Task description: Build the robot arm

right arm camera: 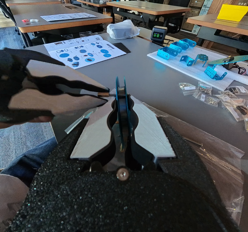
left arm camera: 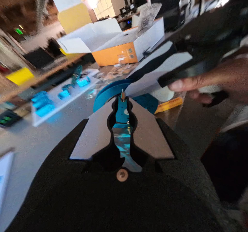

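Note:
My right gripper is shut on a blue disc assembly: two round blue metal plates held on edge with a black part between them, above the grey table. My left gripper comes in from the left, shut on a small brass standoff whose threaded end meets the left plate. In the left wrist view my left gripper pinches the standoff at its fingertips, against the blue discs. The right gripper reaches in from the upper right, with a hand behind it.
An open instruction booklet lies at the far left of the table. A white foam sheet with blue brackets and small bags of screws lie at the right. A small screen device, a wrapped package and an orange box stand behind. The tips of both grippers are at nearly the same place.

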